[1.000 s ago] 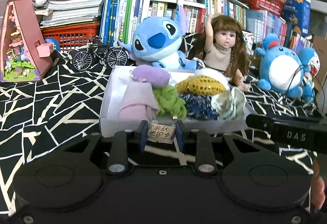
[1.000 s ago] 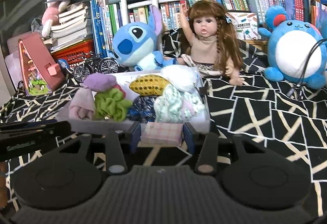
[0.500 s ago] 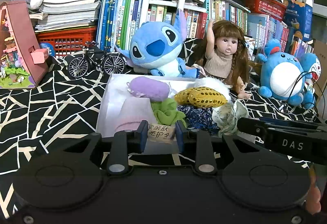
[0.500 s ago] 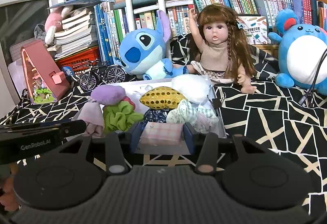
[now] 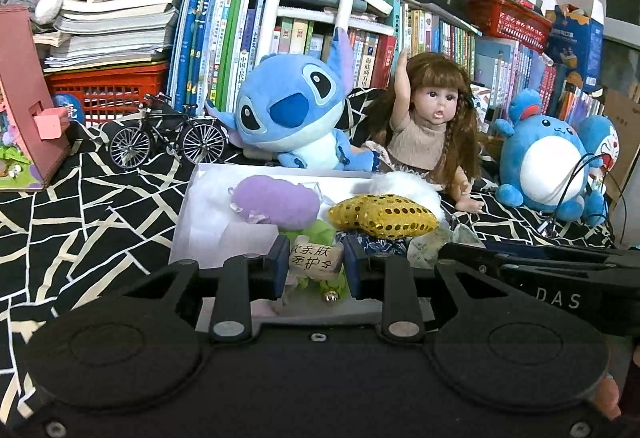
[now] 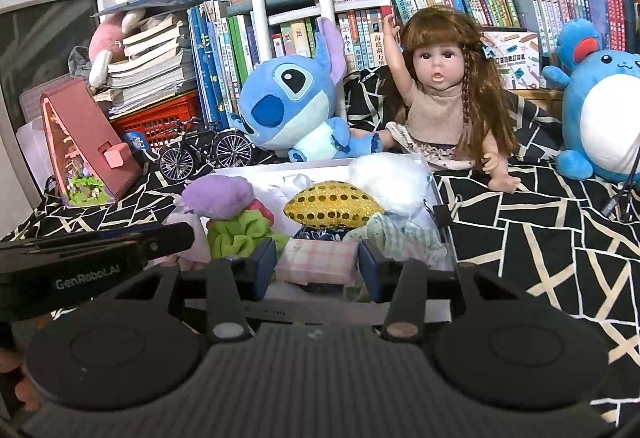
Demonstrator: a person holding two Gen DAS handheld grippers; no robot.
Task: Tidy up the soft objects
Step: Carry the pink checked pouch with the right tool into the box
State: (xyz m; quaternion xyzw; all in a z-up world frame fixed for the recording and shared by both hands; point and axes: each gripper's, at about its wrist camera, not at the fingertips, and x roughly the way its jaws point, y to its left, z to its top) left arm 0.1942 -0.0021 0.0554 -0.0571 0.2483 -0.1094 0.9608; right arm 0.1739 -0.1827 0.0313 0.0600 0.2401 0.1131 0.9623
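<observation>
I have two soft things in my grip. My left gripper pinches a little cloth packet with Chinese writing, and my right gripper pinches a pink checked cloth pad. I squeeze them so they do not slip while I carry them. Both hang just over the near edge of the white box, where I think they should go.

Inside the white box, the soft things are packed close so they all fit: a purple plush at the left, a green scrunchie just in front of it, a gold sequin pillow in the middle, and a white fluffy thing at the back right.

Behind the white box sit a blue Stitch plush and a doll. They look too big for the box.
</observation>
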